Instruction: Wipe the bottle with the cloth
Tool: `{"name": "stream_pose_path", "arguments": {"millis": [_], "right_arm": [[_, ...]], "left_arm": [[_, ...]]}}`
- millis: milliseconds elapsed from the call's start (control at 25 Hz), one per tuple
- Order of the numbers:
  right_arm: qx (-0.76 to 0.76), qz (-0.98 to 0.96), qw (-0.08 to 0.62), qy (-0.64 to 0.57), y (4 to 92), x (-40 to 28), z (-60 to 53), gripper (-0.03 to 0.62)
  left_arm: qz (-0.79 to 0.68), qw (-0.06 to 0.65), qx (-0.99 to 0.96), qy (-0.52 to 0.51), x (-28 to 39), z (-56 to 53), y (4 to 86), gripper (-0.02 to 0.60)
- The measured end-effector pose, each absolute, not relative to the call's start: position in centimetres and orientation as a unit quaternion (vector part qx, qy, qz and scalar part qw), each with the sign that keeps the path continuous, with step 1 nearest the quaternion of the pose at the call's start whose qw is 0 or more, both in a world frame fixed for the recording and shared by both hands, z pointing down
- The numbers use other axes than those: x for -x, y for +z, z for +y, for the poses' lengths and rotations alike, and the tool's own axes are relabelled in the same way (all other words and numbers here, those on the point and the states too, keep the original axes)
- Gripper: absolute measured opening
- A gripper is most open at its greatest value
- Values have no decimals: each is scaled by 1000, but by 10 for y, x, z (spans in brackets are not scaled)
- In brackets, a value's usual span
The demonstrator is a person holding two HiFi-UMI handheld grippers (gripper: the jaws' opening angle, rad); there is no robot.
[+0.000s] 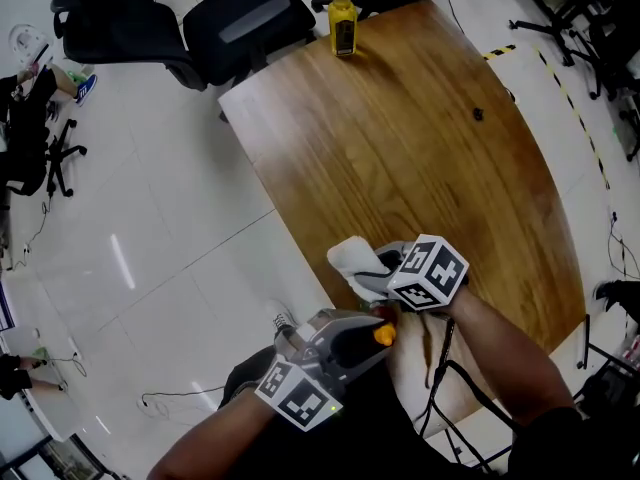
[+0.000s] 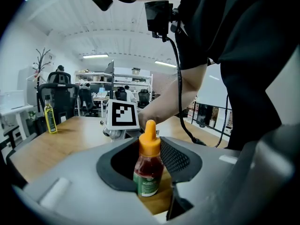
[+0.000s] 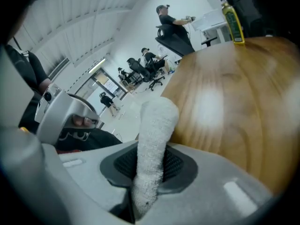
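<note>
At the near edge of the wooden table point(image 1: 420, 168):
- One small sauce bottle point(image 2: 149, 168), orange cap, upright, pinched round its body by the left gripper point(image 1: 370, 340).
- One white cloth point(image 3: 157, 125), rolled, clamped between the jaws of the right gripper point(image 3: 149, 170), near the bottle.
- Handling, in my judgement: hold the bottle steady, press the cloth's free end to its side and stroke downward, working round.
</note>
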State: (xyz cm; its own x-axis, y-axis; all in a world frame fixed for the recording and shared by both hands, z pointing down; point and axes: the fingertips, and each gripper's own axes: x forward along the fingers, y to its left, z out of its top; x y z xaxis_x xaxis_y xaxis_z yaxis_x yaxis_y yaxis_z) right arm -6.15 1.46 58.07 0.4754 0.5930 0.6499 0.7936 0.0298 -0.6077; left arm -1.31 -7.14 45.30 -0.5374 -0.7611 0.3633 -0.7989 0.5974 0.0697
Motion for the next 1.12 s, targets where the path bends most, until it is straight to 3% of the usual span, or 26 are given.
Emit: {"name": "stream_pose_path", "arguments": {"millis": [240, 440, 800, 1120], "right_arm": [[642, -628, 438, 38, 512, 104, -3, 74], [614, -696, 368, 54, 441, 110, -39, 74], [603, -718, 321, -130, 358, 50, -71, 75], [567, -693, 338, -289, 410, 24, -38, 75]], "left_arm": [[-873, 178, -451, 54, 14, -72, 456, 153], [-871, 177, -453, 64, 15, -70, 460, 152], [-861, 181, -468, 79, 17, -72, 465, 152], [-851, 178, -487, 83, 21, -77, 463, 152]]}}
